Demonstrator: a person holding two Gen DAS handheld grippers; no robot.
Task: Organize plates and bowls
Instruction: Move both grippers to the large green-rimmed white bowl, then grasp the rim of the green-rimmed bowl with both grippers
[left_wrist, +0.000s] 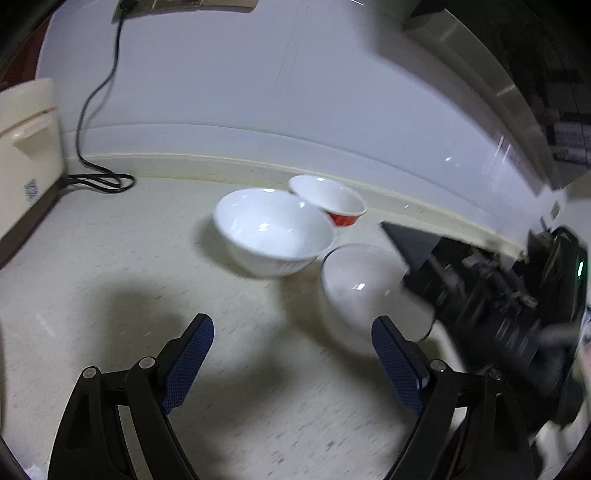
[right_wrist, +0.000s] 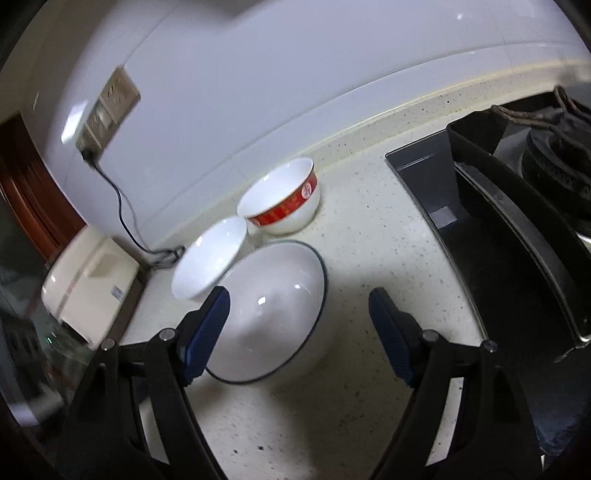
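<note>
- The left tongs (left_wrist: 291, 363) stand wide apart with only bare worktop (left_wrist: 110, 266) between the blue pads; they hold nothing.
- The right tongs (right_wrist: 299, 332) also gape wide and grip nothing. Their left pad sits in front of the rim of the dark-rimmed bowl (right_wrist: 275, 306), but the pads do not press on it, and most of that bowl lies between and beyond the jaws.
- Taking the dark-rimmed bowl as the landmark: it rests on the worktop, tipped so that its opening faces the right wrist camera, and it is the bowl nearest to both tongs.
- The plain white bowl (right_wrist: 208, 258) sits just beside it on the side toward the cream appliance (right_wrist: 88, 284), rim close to or touching the landmark's rim; which of the two cannot be told.
- The red-banded bowl (right_wrist: 282, 197) stands behind the landmark, toward the wall (right_wrist: 240, 92), close to the white bowl's rim.
- The dark stove top (right_wrist: 480, 240) lies on the landmark's far side, away from the appliance, well apart from the bowls.
- Progress, as a judgement: the three bowls are gathered in one cluster but none is nested in another, so the sorting looks barely begun or at an early stage.
- No plate shows in either view, so whether plates are already dealt with cannot be told.
- What seems left: stacking the bowls by size, probably starting with the dark-rimmed bowl, since the right tongs are already lined up on it.
</note>
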